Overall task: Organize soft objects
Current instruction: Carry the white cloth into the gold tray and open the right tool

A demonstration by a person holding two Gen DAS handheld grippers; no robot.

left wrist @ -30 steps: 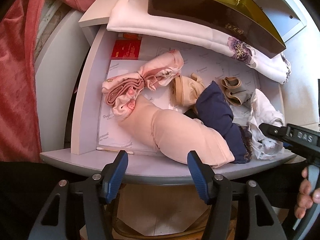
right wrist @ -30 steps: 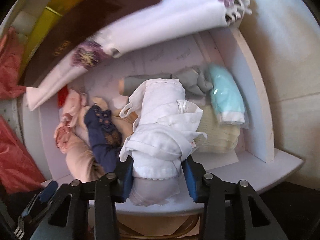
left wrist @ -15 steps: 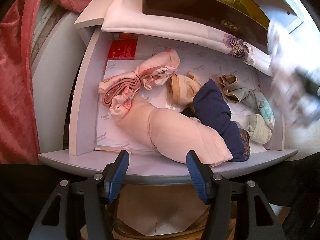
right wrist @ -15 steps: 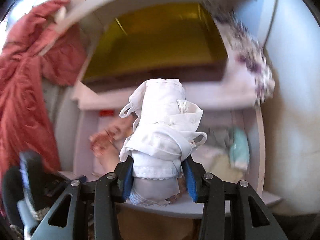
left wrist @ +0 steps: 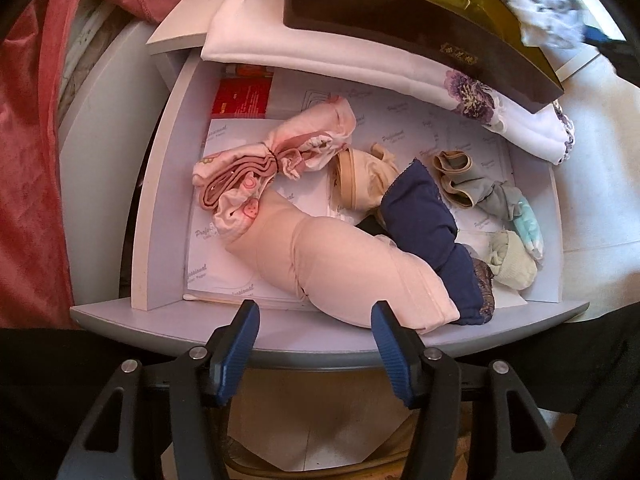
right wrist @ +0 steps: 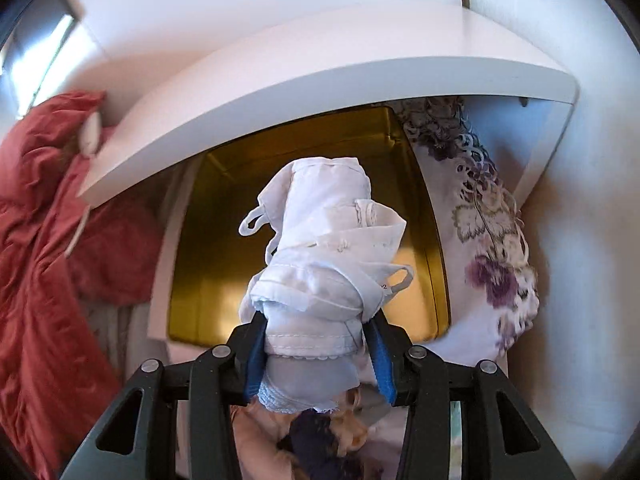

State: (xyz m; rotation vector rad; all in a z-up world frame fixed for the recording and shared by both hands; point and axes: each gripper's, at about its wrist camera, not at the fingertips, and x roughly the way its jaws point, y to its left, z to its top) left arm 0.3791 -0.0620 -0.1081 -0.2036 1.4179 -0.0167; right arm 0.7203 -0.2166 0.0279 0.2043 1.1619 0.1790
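An open drawer (left wrist: 280, 344) holds rolled soft items: a pale pink roll (left wrist: 340, 268), a navy roll (left wrist: 428, 224), a pink patterned bundle (left wrist: 272, 160), a beige piece (left wrist: 360, 184) and a pale green sock (left wrist: 514, 264). My left gripper (left wrist: 315, 320) hovers open over the drawer's front edge, above the end of the pink roll, with nothing pinched. My right gripper (right wrist: 316, 332) is shut on a rolled white garment (right wrist: 324, 240), held up in front of the gold-lined box (right wrist: 312, 152). That white garment (left wrist: 540, 16) shows blurred at the top right of the left wrist view.
The brown box (left wrist: 400, 16) sits on a white floral cloth (left wrist: 320, 52) on the ledge above the drawer. A white shelf (right wrist: 320, 64) overhangs the box. Red fabric (left wrist: 28, 160) hangs at the left. A red packet (left wrist: 240, 98) lies at the drawer's back left.
My right gripper has lifted the white garment out of the drawer's right side and carried it up over the gold box. The left gripper has stayed in place.
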